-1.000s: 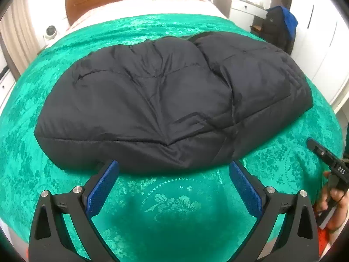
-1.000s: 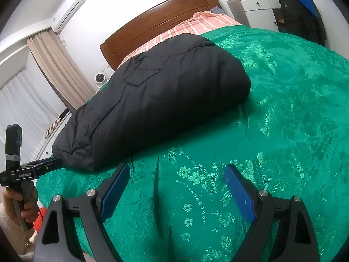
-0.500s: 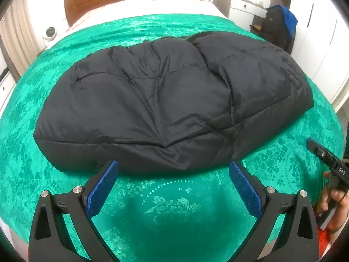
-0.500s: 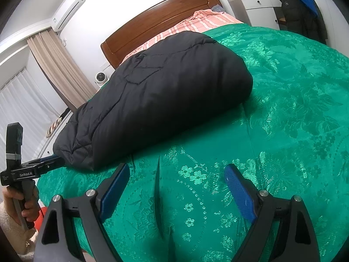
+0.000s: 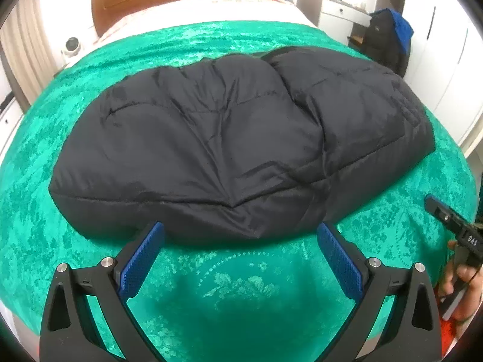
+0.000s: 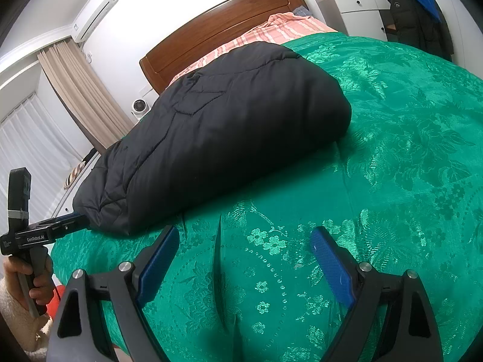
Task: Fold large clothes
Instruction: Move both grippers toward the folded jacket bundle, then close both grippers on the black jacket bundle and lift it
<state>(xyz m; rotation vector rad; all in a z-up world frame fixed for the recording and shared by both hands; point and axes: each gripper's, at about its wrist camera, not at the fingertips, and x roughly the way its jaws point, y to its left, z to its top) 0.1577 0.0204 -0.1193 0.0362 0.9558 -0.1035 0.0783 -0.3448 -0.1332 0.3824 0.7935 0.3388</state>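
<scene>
A black padded jacket (image 5: pixel 235 141) lies folded in a thick bundle on the green bedspread (image 5: pixel 235 286). It also shows in the right wrist view (image 6: pixel 229 132), to the upper left. My left gripper (image 5: pixel 240 238) is open and empty, its blue pads just short of the jacket's near edge. My right gripper (image 6: pixel 244 241) is open and empty over bare bedspread (image 6: pixel 392 166), to the right of the jacket's near corner. The left gripper shows from the side in the right wrist view (image 6: pixel 69 224), its tip at the jacket's corner. The right gripper's tip shows in the left wrist view (image 5: pixel 446 220).
A wooden headboard (image 6: pixel 229 27) and striped pink bedding (image 6: pixel 283 30) are at the far end. A white dresser (image 5: pixel 338 12) and a chair with a dark coat (image 5: pixel 386 42) stand at the right. A curtain (image 6: pixel 81 96) and a small white fan (image 6: pixel 140 107) are at the left.
Both grippers stay open and nearly still. The left wrist view has shifted very slightly; the jacket has not moved.
</scene>
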